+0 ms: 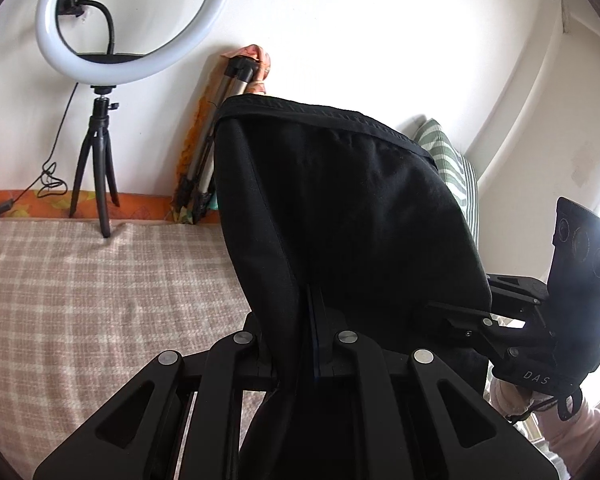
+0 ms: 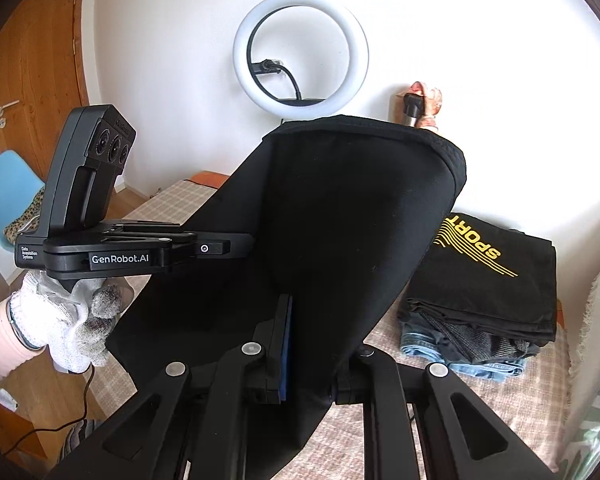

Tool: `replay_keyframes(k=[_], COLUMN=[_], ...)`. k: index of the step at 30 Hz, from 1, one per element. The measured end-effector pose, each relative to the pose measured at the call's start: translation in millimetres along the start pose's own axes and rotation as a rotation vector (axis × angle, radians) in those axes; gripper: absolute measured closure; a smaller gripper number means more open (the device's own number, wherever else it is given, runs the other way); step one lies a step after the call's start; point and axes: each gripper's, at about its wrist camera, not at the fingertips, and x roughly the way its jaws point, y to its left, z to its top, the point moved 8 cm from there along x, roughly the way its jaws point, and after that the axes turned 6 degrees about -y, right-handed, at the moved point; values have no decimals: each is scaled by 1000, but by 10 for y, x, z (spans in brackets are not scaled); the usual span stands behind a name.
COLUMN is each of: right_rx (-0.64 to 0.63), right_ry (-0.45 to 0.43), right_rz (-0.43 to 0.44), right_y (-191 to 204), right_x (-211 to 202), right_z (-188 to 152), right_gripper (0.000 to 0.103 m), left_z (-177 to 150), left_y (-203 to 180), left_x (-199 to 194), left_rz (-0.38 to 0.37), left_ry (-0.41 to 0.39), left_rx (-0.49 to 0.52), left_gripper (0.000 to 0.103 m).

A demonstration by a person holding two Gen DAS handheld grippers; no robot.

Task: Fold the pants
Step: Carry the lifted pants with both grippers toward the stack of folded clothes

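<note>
Pants; folded stack in right view only

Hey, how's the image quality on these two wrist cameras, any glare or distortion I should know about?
Left wrist view: window glare blows out the right edge behind the right gripper; wall overexposed. Right wrist view: evenly lit, lit ring light not clipped. Both: strong fisheye bending, dark corner vignette; black pants show almost no fold detail.

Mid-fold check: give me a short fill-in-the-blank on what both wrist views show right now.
1. The left gripper and the right gripper both hold up the ____ pants.
2. The ring light stands on a ____.
3. The folded shirt on the clothes stack reads ____ in yellow.
4. The bed cover has a ____ pattern.

Missing words: black; tripod; SPORT; checked
</note>
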Motion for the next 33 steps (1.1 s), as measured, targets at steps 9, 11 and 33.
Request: replay_keyframes(k=[9,11,33], right_rx=[24,19,73], right_ry=[-48,-54,57], right_rz=[-72,-83,-101], right_y=[-1056,-1288,-3182], right_x=[-85,-62,1171], right_z=[274,367,112], right_gripper=[91,91,65], left_z=[467,588,647], left_y=[-532,-602,-255], left_x=[777,959,2854], left_rz=[-38,-35,114], left_ry=[-19,-28,117], left_rx=[79,90,75], left_gripper=[94,94,93])
